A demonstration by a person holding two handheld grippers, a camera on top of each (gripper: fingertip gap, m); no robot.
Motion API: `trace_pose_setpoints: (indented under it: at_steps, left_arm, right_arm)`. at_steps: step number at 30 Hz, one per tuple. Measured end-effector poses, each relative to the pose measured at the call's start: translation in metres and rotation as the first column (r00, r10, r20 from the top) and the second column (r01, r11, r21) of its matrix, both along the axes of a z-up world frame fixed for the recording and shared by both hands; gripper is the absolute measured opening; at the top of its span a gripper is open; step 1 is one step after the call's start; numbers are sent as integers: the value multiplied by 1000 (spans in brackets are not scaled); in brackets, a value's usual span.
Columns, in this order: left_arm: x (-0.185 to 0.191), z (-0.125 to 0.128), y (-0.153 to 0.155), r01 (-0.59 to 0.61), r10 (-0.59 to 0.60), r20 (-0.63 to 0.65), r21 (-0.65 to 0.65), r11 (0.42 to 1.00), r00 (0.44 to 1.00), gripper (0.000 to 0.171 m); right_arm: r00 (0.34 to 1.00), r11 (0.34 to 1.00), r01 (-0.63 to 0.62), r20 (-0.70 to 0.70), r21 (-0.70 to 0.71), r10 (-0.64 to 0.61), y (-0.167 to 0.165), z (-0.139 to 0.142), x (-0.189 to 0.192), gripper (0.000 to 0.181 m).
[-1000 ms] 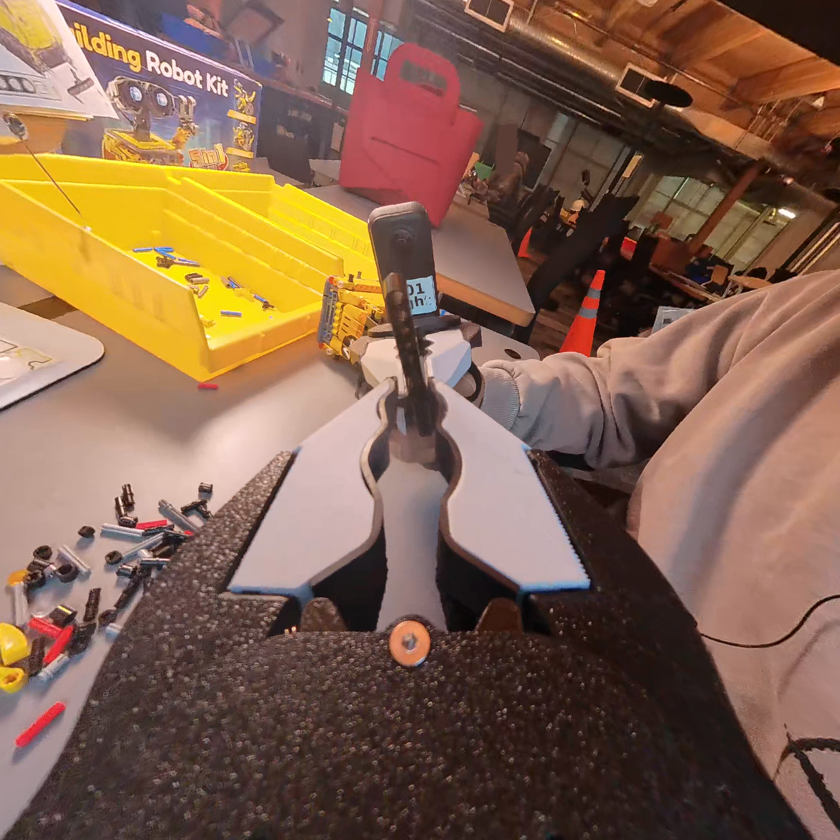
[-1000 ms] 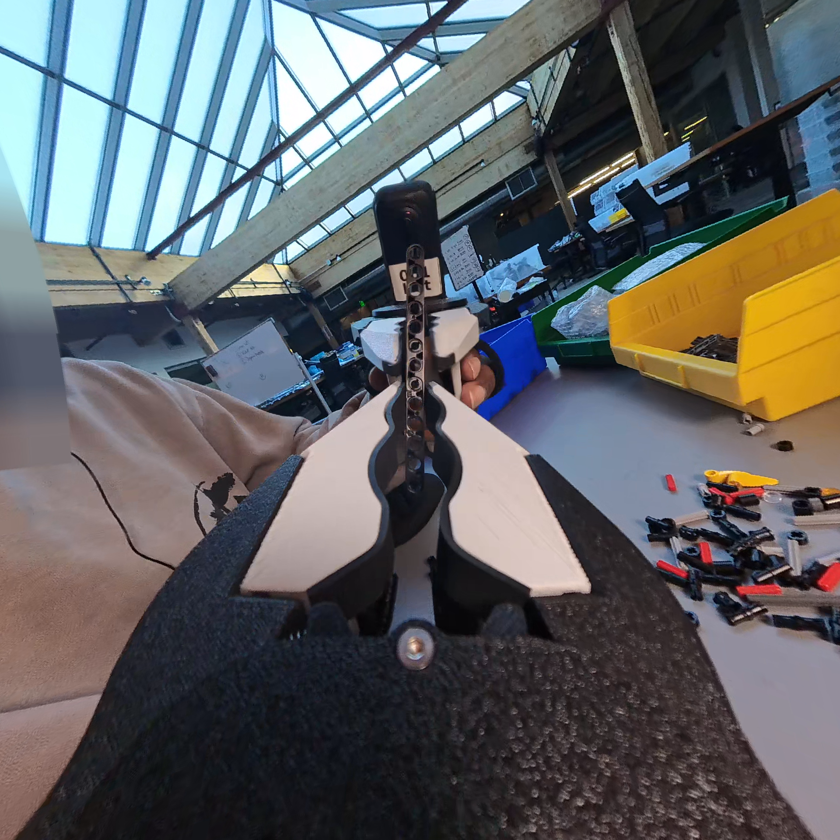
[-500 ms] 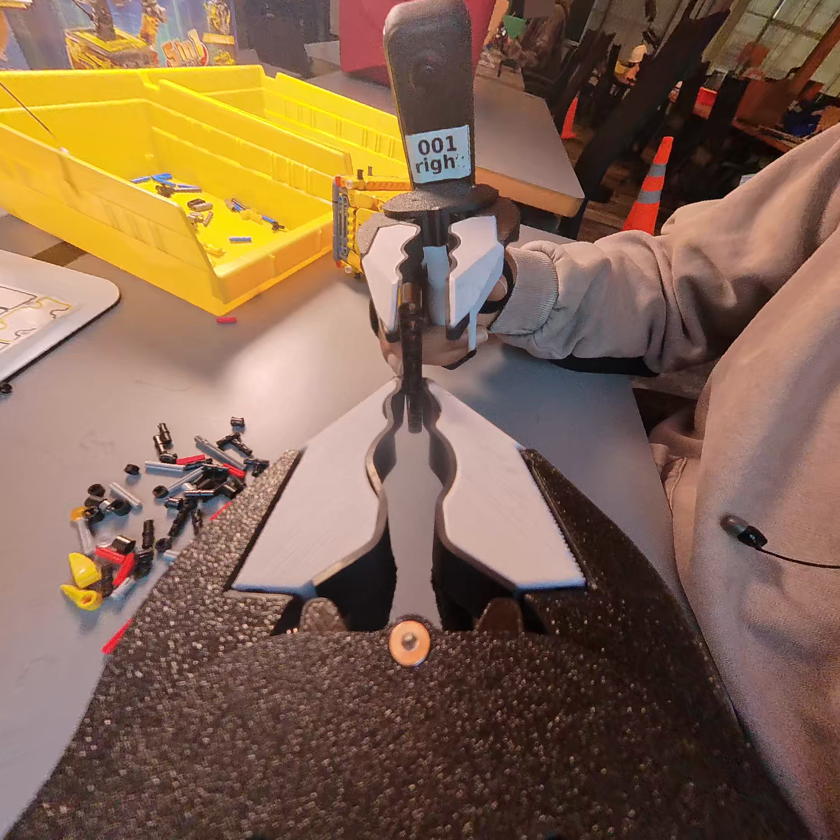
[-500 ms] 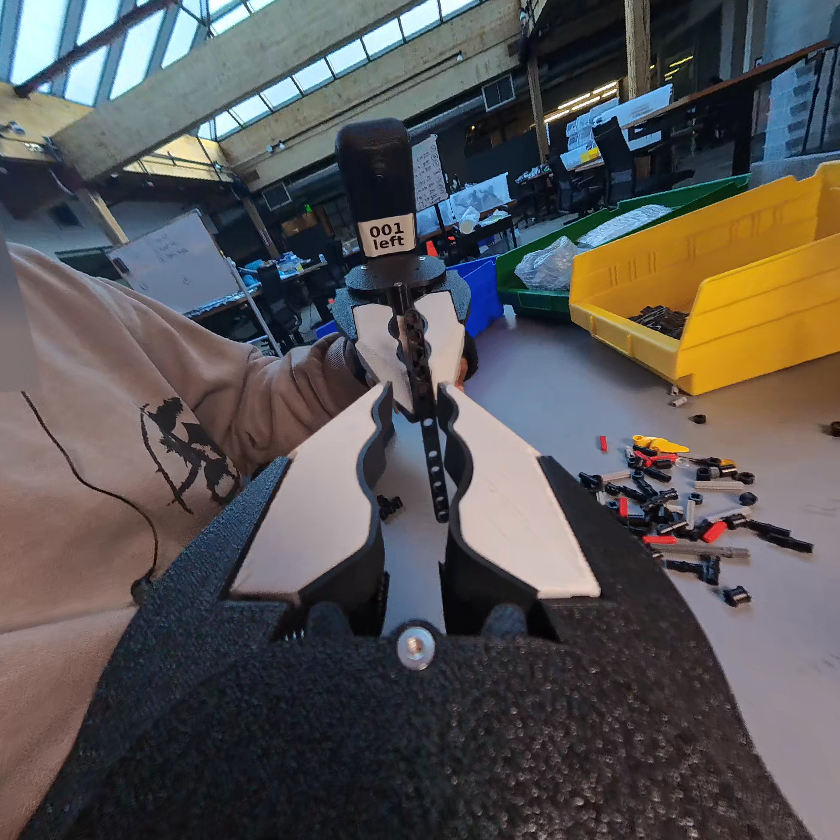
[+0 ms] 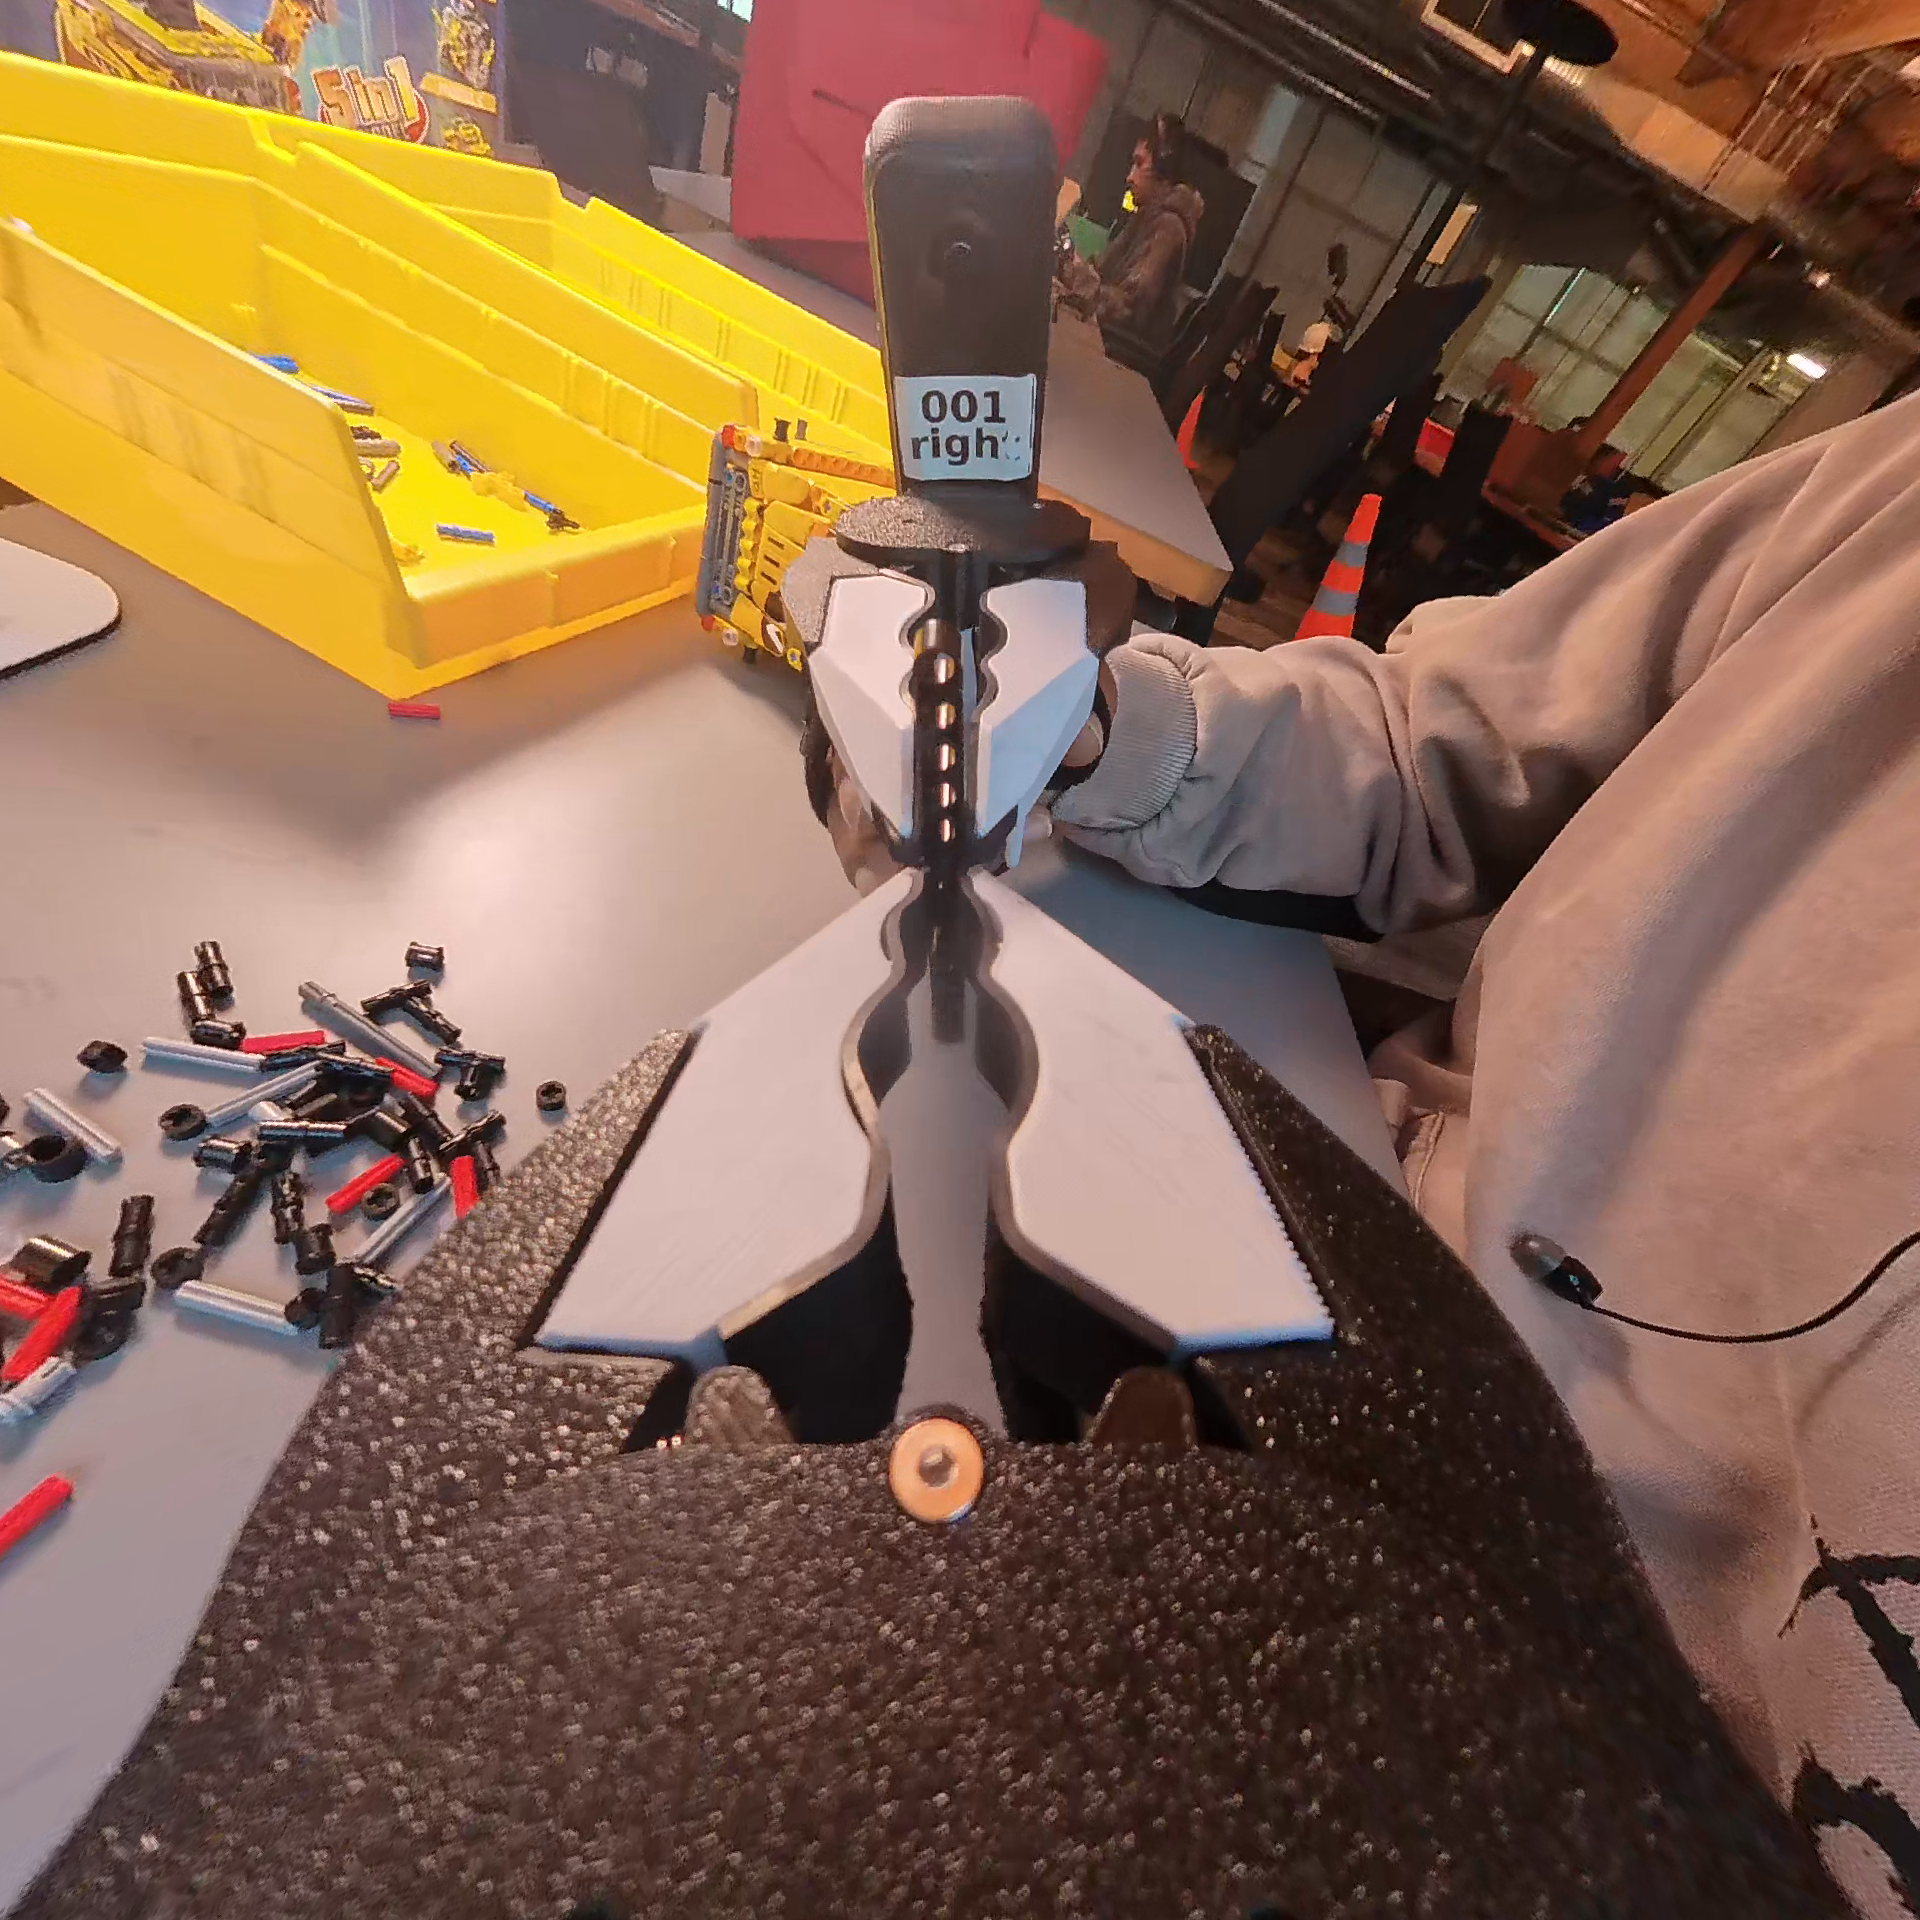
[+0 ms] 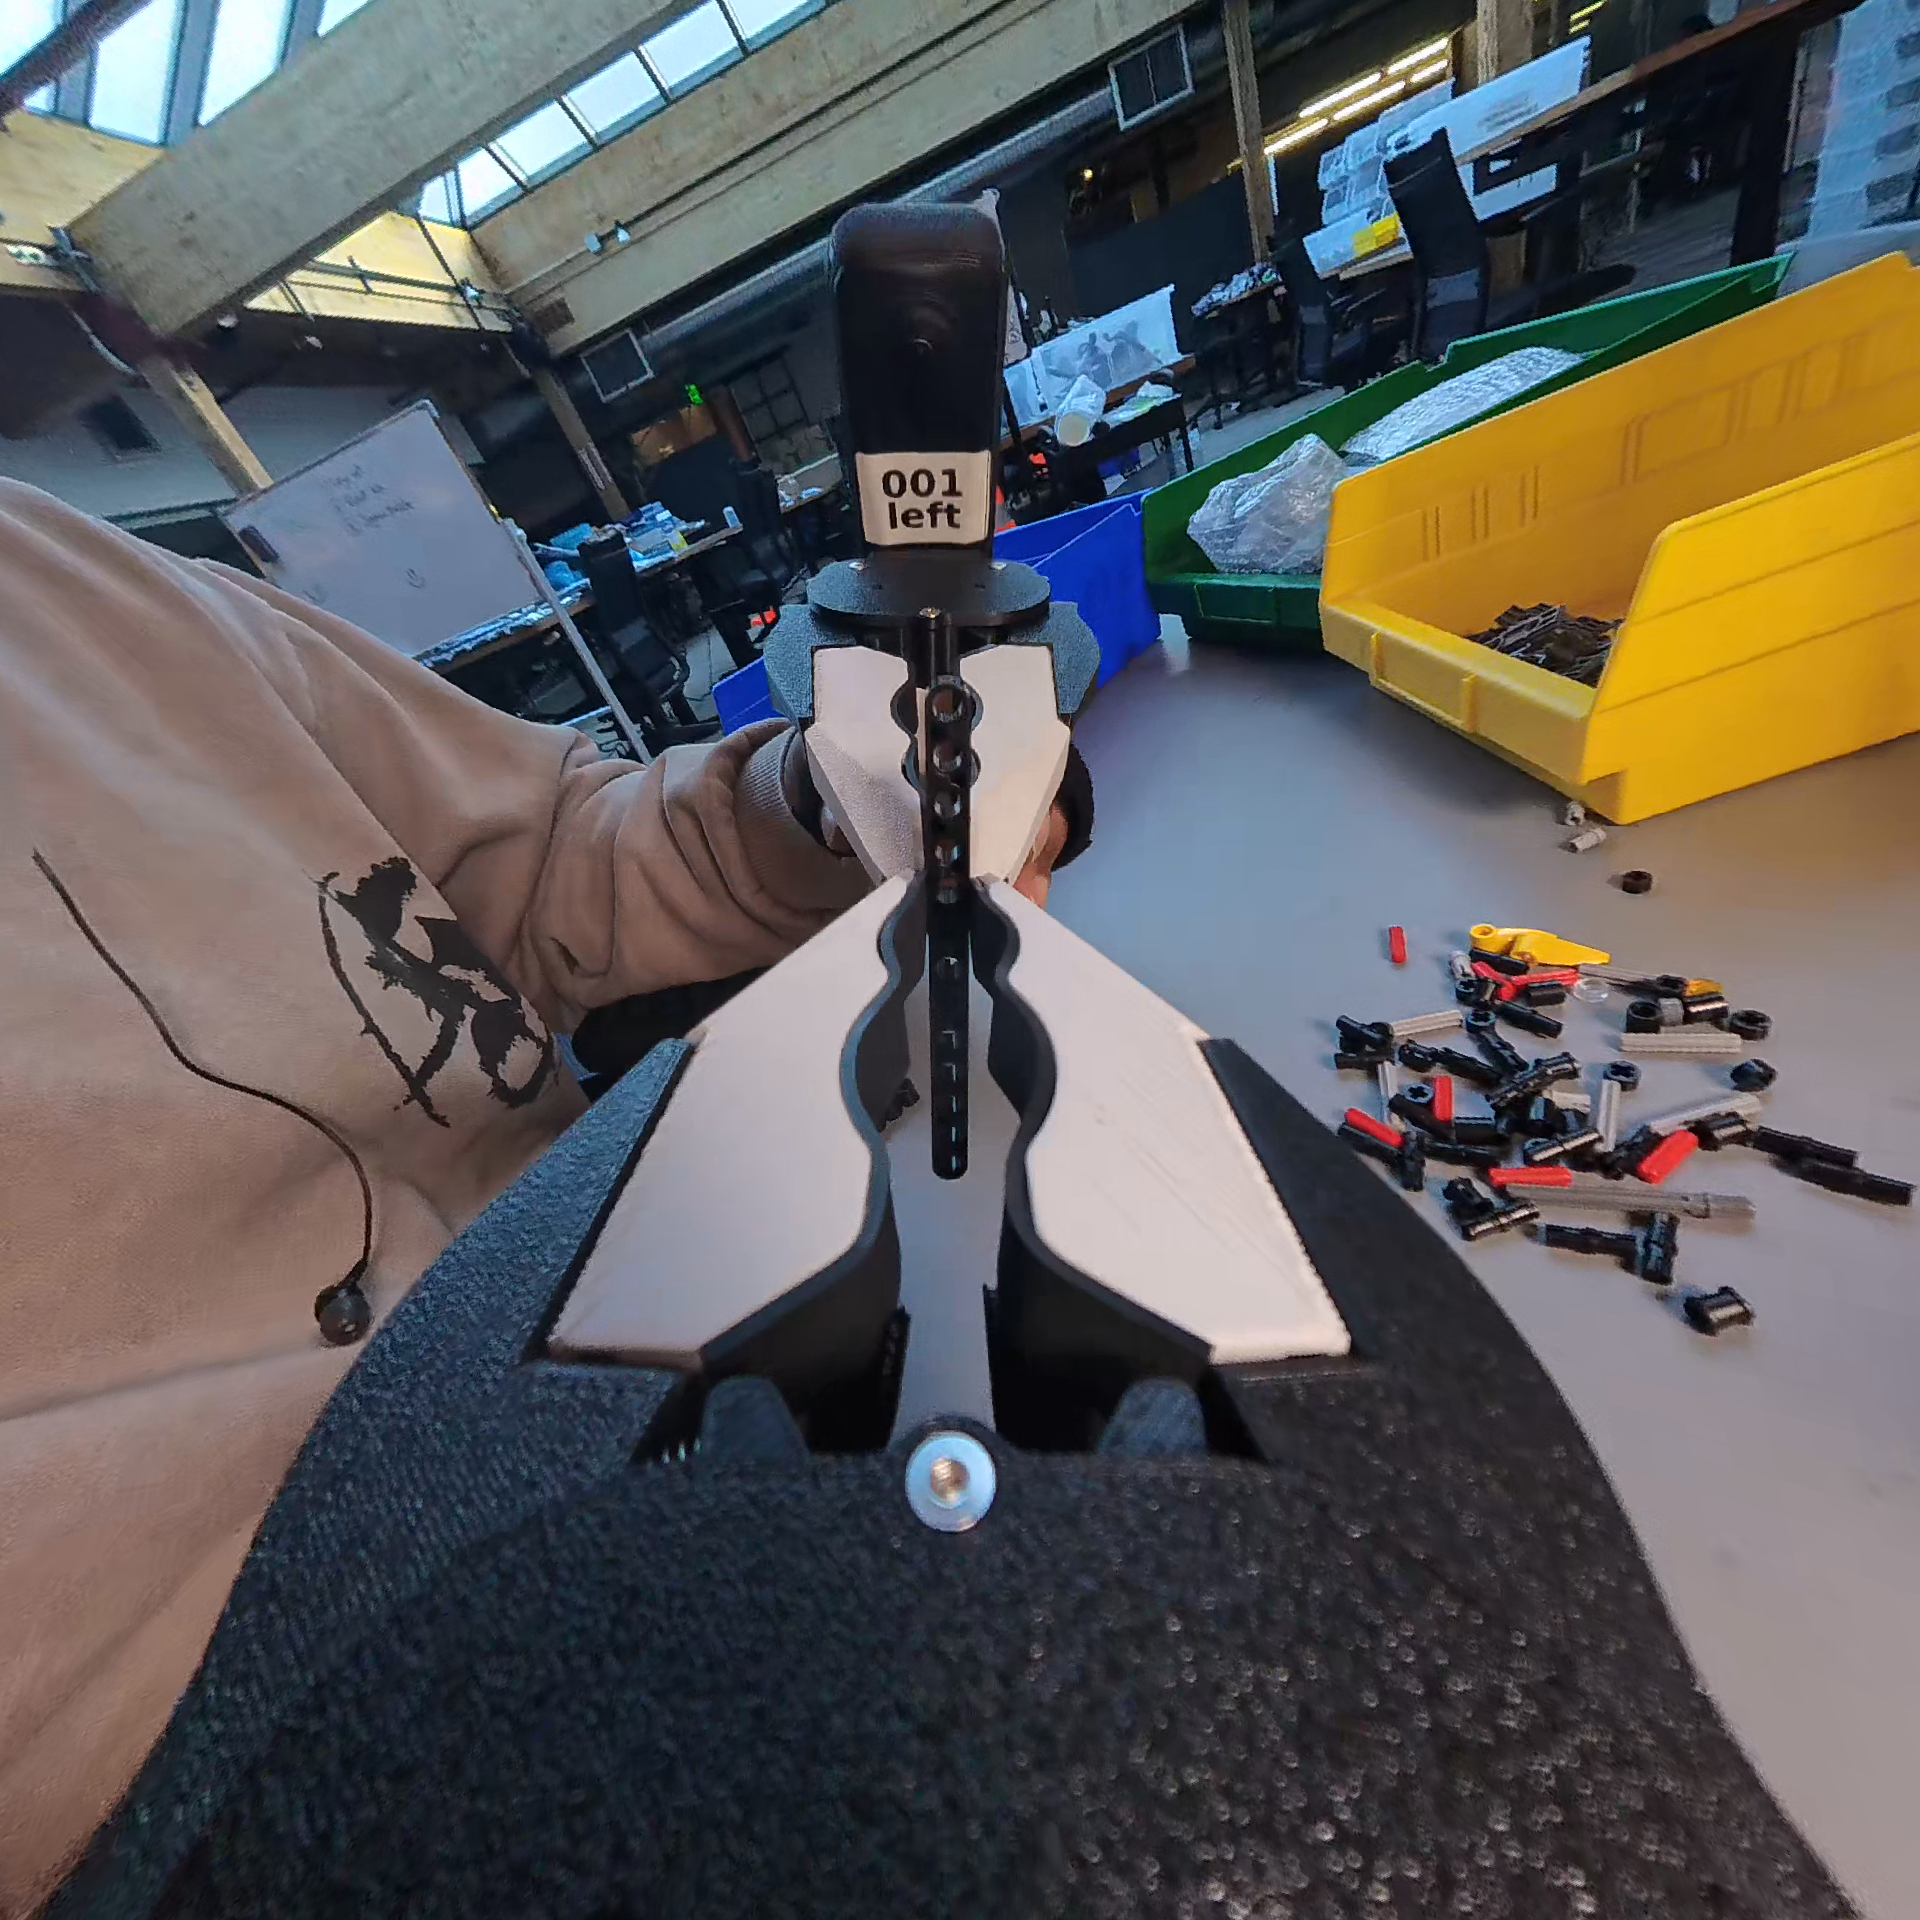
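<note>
Fingers (image 5: 790,1143) on both sides now pinch the black holed beam (image 6: 949,1039): our left gripper (image 5: 948,894) has one end, and our right gripper (image 6: 948,894) just closed back in. We're holding it over the tabletop (image 5: 520,831), near the loose pins (image 6: 1538,1101).

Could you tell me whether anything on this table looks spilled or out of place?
Mostly tidy. A pile of small black, red and grey building pieces lies loose on the grey table instead of in the yellow bins, and one red pin sits alone by a bin. Both tools grip one black holed beam.
</note>
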State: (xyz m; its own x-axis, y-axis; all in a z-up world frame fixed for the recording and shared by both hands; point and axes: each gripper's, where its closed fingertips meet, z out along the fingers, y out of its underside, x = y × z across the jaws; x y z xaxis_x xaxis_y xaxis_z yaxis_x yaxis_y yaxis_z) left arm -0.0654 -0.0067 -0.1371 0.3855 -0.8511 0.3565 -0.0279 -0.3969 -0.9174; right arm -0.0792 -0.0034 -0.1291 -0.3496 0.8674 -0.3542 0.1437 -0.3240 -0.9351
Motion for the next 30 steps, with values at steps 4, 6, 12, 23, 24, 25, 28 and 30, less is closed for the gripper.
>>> trace_pose_setpoints:
  at_steps: [4,6,12,23,24,25,28,30]
  left_arm:
    - [-1,11,3,-22,22,83,-3,1000,996,1]
    - [0,17,1,-14,13,112,6,1000,994,1]
    - [-65,101,-13,-124,52,437,138,983,898,1]
    - [-82,-80,97,-450,482,-498,193,872,720,5]
    - [-82,-86,98,-445,475,-516,190,875,713,5]
    - [-78,-87,97,-440,463,-503,172,881,730,9]
    - [-55,-69,85,-386,393,-349,92,918,851,25]
    - [-35,-44,69,-291,292,-163,30,956,942,30]
  right_arm:
    - [1000,1000,12,-20,6,-12,3,8,0,5]
    - [1000,999,9,-16,46,-8,2,13,3,5]
    - [988,988,109,-118,107,-96,19,64,38,4]
    - [965,964,260,-40,58,-258,52,33,33,5]
    - [962,963,270,-42,21,-269,56,30,32,5]
    - [961,962,274,-41,-18,-274,59,26,31,5]
    - [968,965,237,-58,-115,-245,58,23,29,6]
    - [975,968,205,-58,-142,-215,53,21,26,6]
